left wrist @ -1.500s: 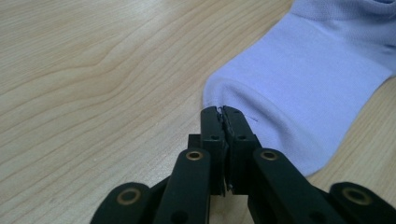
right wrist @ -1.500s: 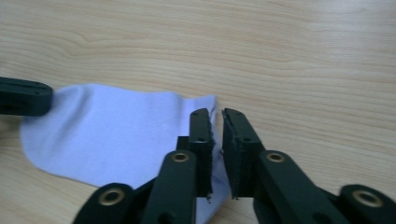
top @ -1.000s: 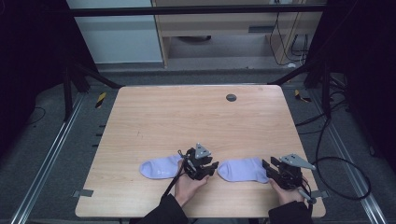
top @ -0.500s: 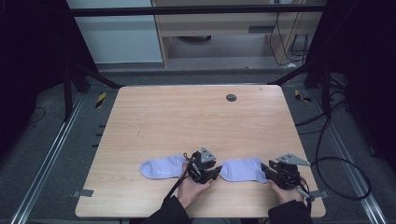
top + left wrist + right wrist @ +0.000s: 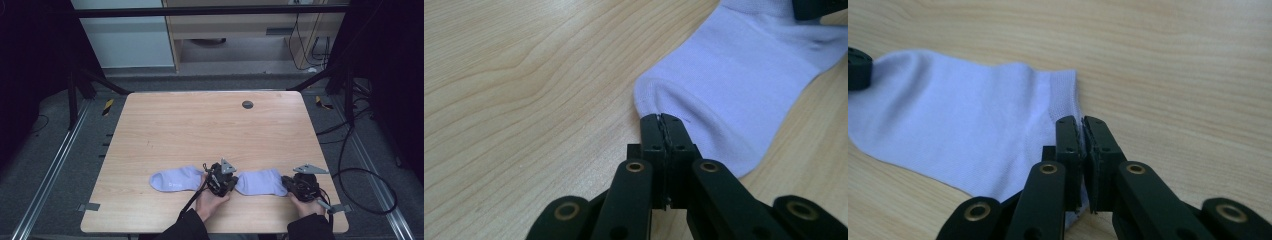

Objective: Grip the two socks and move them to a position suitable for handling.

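On the near edge of the pale wooden table (image 5: 210, 130), the right-hand lavender cotton sock (image 5: 261, 182) lies lengthwise left to right. The left gripper (image 5: 661, 118) has just pinched shut on its toe, the right gripper (image 5: 1082, 122) on its cuff; another lavender sock (image 5: 176, 178) lies to the left.

Wooden table (image 5: 210, 135); two pale lilac socks (image 5: 175, 178) (image 5: 262, 182) lie flat near its front edge.

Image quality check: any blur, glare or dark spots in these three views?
High view: soft and low-detail, surroundings very dark, table evenly lit, no glare. Left gripper view: sock sharp, near jaws slightly soft. Right gripper view: sock sharp, faint sheen on the far wood, no hard shadows.
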Tool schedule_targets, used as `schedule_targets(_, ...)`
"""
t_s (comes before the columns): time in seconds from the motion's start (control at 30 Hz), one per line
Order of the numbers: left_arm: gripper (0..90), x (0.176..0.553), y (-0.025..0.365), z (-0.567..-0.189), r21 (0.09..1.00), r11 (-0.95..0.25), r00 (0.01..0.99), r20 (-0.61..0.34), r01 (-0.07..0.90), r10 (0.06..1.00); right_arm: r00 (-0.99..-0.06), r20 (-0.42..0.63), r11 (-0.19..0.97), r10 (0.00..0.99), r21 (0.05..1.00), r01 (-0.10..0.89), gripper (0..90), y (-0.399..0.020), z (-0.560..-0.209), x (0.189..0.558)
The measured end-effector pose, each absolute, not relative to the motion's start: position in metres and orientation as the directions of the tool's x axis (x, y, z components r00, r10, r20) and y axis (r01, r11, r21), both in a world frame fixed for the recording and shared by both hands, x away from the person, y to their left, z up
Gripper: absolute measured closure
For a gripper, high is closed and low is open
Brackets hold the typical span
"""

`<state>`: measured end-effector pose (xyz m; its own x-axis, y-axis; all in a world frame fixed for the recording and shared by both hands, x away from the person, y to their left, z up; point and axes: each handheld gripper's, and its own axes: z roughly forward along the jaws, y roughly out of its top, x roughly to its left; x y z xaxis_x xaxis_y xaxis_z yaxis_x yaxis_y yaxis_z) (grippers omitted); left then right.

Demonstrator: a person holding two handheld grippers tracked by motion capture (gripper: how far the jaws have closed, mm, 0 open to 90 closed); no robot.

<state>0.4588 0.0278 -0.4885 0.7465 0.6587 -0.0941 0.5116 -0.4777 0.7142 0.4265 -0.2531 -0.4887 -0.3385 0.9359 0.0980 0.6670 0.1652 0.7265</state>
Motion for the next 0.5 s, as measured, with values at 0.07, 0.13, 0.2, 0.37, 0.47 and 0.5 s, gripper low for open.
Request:
schedule_targets(0.07,89.0,0.457,0.035,-0.483,0.719,-0.475,0.752,-0.099,0.507,0.652,-0.349,0.11,0.155,0.931,0.746,0.648,86.4,-0.251,-0.482,0.424)
schedule_targets(0.13,89.0,0.453,0.046,-0.477,0.719,-0.478,0.753,-0.096,0.505,0.651,-0.368,0.132,0.142,0.92,0.764,0.629,86.4,-0.247,-0.475,0.419)
schedule_targets(0.2,89.0,0.451,0.056,-0.474,0.717,-0.475,0.749,-0.1,0.511,0.655,-0.389,0.132,0.15,0.912,0.775,0.614,86.4,-0.241,-0.47,0.416)
schedule_targets(0.37,89.0,0.446,0.077,-0.472,0.699,-0.498,0.736,-0.059,0.513,0.675,-0.442,0.153,0.177,0.884,0.765,0.62,86.2,-0.218,-0.472,0.417)
schedule_targets(0.47,89.0,0.446,0.087,-0.475,0.678,-0.505,0.722,-0.054,0.533,0.69,-0.468,0.153,0.201,0.871,0.758,0.621,86.0,-0.205,-0.474,0.419)
schedule_targets(0.5,89.0,0.446,0.09,-0.477,0.669,-0.511,0.718,-0.049,0.54,0.694,-0.475,0.15,0.21,0.867,0.754,0.622,86.0,-0.2,-0.475,0.42)
